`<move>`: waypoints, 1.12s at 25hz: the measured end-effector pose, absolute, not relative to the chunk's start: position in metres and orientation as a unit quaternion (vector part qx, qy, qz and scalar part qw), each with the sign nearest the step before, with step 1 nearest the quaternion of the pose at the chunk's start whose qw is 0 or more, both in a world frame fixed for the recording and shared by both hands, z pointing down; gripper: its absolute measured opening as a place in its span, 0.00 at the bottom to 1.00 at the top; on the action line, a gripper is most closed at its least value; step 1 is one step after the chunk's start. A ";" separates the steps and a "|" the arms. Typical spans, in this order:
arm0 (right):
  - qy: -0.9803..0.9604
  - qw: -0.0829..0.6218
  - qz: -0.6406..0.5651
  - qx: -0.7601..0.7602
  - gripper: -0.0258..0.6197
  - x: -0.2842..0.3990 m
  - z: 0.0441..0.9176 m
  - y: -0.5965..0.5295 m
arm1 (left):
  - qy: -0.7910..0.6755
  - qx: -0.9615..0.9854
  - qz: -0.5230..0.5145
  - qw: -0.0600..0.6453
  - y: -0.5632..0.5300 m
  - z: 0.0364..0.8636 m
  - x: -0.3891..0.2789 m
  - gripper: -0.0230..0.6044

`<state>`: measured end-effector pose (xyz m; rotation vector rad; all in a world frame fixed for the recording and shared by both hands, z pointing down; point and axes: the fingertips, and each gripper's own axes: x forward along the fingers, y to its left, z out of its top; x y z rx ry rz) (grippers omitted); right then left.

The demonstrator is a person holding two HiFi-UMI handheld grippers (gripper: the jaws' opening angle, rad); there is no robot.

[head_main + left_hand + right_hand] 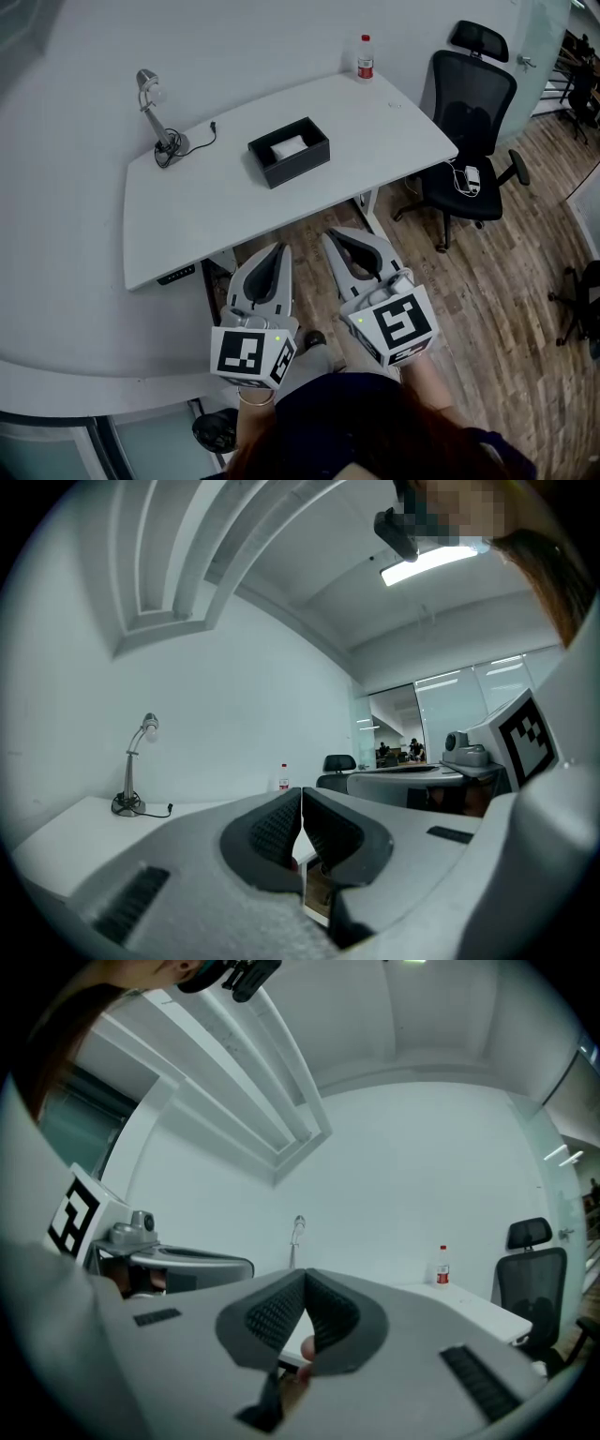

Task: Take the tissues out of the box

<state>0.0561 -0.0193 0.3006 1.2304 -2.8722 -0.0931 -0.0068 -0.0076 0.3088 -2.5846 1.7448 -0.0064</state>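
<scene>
A black open-top tissue box (pixel 289 150) stands near the middle of the white desk (pixel 206 216), with a white tissue (pixel 287 146) showing inside it. Both grippers are held close to the person's body, short of the desk's front edge and above the wooden floor. My left gripper (pixel 279 250) (pixel 301 794) has its jaws pressed together with nothing between them. My right gripper (pixel 334 235) (pixel 306 1279) is just to its right, also shut and empty. The box does not show in either gripper view.
A small desk lamp (pixel 155 117) with a cable stands at the desk's back left. A water bottle (pixel 365 56) stands at its far right corner. A black office chair (pixel 469 131) is right of the desk. A curved white counter (pixel 84 375) lies at lower left.
</scene>
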 end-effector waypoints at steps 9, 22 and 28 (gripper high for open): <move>-0.912 0.040 -0.039 0.407 0.07 0.038 0.310 -0.041 | 0.556 -0.831 -0.001 0.007 -0.029 0.311 -0.023 0.08; -0.911 0.044 -0.033 0.408 0.07 0.006 0.311 -0.073 | 0.545 -0.838 0.006 0.002 -0.062 0.313 -0.054 0.08; -0.904 0.044 -0.035 0.425 0.07 -0.005 0.309 -0.091 | 0.537 -0.843 0.004 0.003 -0.077 0.313 -0.069 0.08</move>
